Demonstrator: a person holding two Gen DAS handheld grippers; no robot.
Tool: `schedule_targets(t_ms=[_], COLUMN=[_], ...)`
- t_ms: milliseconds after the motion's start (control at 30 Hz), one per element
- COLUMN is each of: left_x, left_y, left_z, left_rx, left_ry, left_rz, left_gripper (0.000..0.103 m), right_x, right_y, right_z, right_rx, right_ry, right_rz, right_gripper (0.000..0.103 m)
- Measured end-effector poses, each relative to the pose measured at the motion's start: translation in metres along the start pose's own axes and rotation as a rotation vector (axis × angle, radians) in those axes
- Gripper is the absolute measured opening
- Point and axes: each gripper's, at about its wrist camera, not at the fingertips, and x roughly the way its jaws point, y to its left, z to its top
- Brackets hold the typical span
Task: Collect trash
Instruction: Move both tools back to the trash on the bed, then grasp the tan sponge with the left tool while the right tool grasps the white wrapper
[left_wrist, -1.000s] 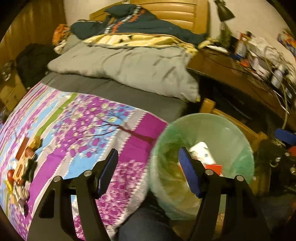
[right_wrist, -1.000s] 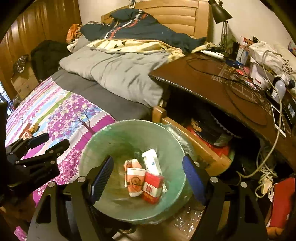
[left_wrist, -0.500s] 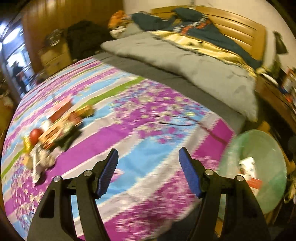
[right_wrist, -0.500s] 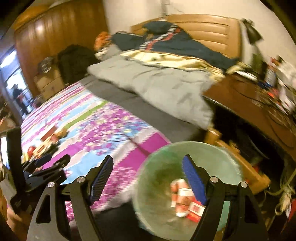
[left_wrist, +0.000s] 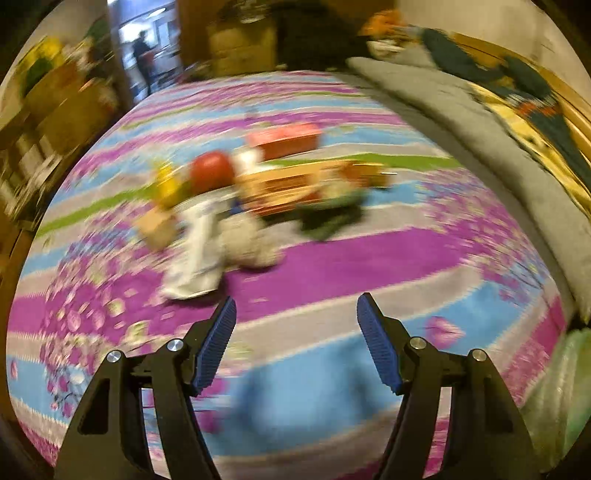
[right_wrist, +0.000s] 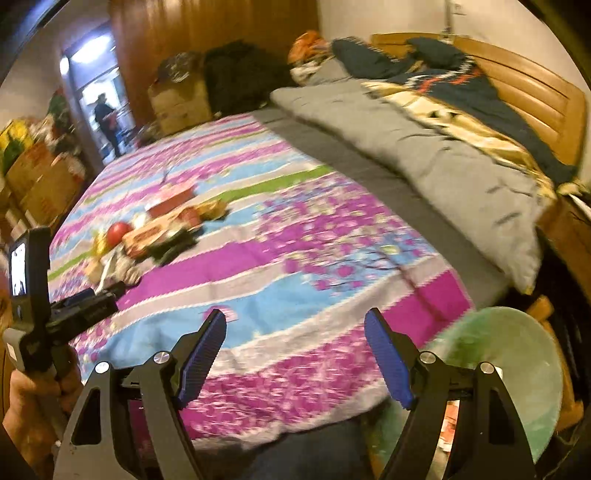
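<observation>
Both grippers, left (left_wrist: 295, 343) and right (right_wrist: 295, 354), jaws spread and empty, have swung from the bin (right_wrist: 517, 354) toward the trash pile (left_wrist: 258, 195) on the bed (left_wrist: 332, 266), ready for another pickup.

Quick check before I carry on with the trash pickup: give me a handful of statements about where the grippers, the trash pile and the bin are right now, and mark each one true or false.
1. The left gripper has nothing between its fingers. True.
2. The right gripper is clamped on a red box. False: it is open and empty.
3. The trash pile lies on the patterned bedspread. True.
4. The green-lined bin stands on top of the bed. False: it sits beside the bed, at the lower right of the right wrist view.
5. The pile includes a round red item. True.
</observation>
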Motion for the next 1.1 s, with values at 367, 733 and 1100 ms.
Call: schedule_targets(t_ms=[367, 733, 1100], left_x=[0.031, 0.091, 0.106], left_y=[0.142, 0.159, 0.163], left_z=[0.009, 0.056, 0.059], left_rx=[-0.205, -0.037, -0.034], left_ry=[-0.004, -0.037, -0.045], left_rz=[0.120, 0.036, -0.059], left_gripper=[0.065, 0.074, 0.040], right_x=[0.057, 0.112, 0.137], right_y=[0.101, 0.134, 0.170], right_z=[-0.001, -0.001, 0.008], right_rx=[-0.175, -0.210, -0.275], right_ry=[0.091, 0.188, 0.192], right_rz=[0.145, 0.169, 0.204], right_gripper=[0.078, 0.078, 0.077])
